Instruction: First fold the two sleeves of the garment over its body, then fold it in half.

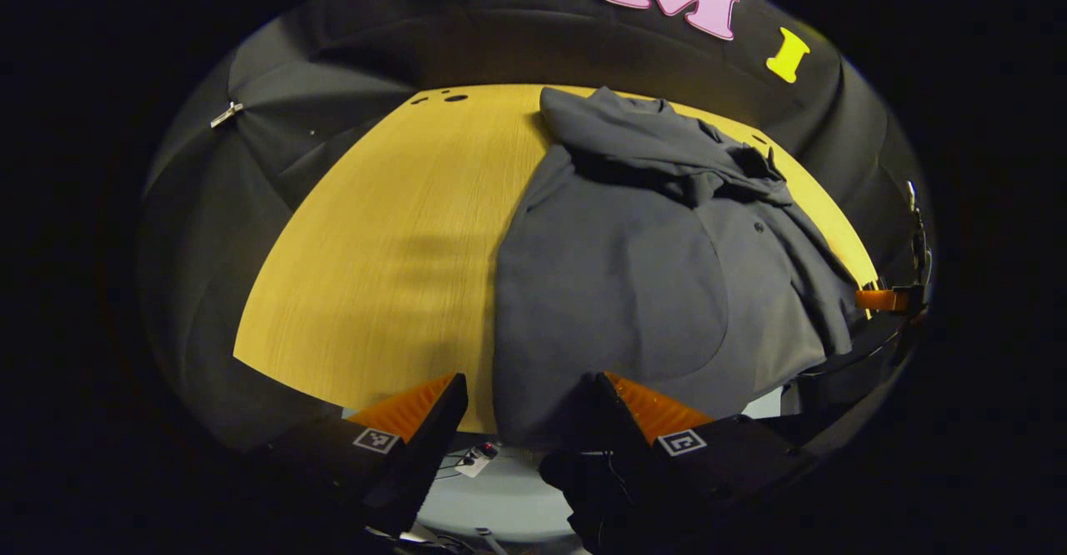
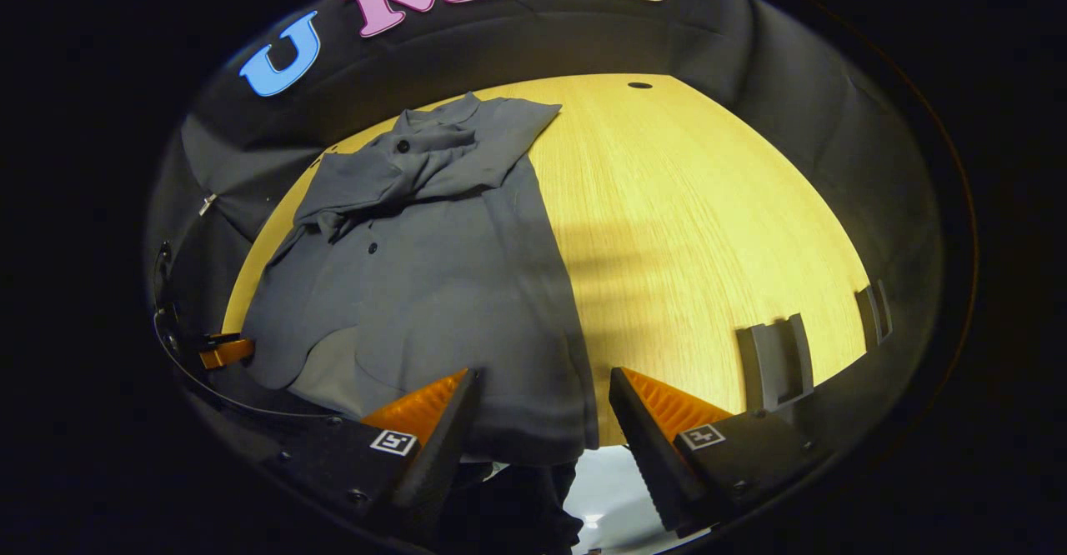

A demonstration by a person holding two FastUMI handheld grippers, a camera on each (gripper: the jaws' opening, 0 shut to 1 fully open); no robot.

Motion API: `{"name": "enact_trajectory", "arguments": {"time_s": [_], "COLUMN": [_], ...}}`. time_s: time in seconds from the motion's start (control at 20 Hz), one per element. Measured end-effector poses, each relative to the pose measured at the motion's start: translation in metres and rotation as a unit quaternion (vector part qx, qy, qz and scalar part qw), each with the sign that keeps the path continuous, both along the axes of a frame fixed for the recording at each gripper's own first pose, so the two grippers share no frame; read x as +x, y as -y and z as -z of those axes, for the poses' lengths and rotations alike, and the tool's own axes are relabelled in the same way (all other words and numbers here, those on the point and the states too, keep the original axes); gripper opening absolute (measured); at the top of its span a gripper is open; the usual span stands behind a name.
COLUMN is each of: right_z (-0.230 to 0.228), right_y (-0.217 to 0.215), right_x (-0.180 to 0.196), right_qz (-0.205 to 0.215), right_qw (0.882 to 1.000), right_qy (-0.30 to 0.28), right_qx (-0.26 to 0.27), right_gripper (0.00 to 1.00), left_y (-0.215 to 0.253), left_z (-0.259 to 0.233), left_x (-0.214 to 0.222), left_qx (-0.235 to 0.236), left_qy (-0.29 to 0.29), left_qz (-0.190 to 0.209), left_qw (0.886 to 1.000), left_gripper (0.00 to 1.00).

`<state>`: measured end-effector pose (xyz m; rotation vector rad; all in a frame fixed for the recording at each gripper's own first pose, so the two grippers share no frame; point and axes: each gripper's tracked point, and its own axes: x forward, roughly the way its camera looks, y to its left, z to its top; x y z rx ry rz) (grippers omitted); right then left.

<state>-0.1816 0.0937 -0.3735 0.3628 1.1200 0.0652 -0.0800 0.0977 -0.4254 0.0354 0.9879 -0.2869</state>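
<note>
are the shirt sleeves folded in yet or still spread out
Folded in. Both sleeves lie across the chest of the grey shirt, none spreading onto the wooden table. The fold in half is not yet done.

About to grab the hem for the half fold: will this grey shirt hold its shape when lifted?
Probably not. The shirt looks thin and floppy: its folded sleeves lie rumpled, so they may slide off. Its hem already droops over the table edge, so expect sagging.
</note>
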Motion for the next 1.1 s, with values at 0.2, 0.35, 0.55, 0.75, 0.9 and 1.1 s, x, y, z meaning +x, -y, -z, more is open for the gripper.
{"name": "enact_trajectory", "arguments": {"time_s": [0.2,0.35,0.55,0.75,0.9,1.1], "right_z": [0.006,0.012,0.016,0.016,0.009,-0.025], "right_y": [-0.014,-0.012,-0.013,-0.027,-0.022,-0.016], "right_x": [0.001,-0.003,-0.001,0.021,0.025,0.047], "right_qz": [-0.022,-0.043,-0.050,-0.024,-0.025,0.014], "right_qw": [1.000,0.998,0.997,1.000,1.000,0.997], "right_qy": [-0.006,-0.010,-0.001,0.002,0.013,0.068], "right_qx": [-0.007,-0.043,-0.063,-0.003,-0.003,0.017], "right_gripper": [0.97,0.97,0.93,0.07,0.05,0.05], "left_y": [0.011,0.017,0.021,0.049,0.048,0.054], "left_z": [0.005,0.011,0.010,0.008,-0.002,-0.036], "left_x": [0.012,0.014,0.012,0.025,0.032,0.041], "left_qx": [0.007,0.024,0.020,-0.005,-0.010,-0.035], "left_qy": [-0.003,-0.009,-0.024,-0.005,0.000,0.031], "left_qz": [0.017,0.028,0.036,0.078,0.062,0.048], "left_qw": [1.000,0.999,0.999,0.997,0.998,0.998], "left_gripper": [0.96,0.98,0.98,0.25,0.06,0.06]}}
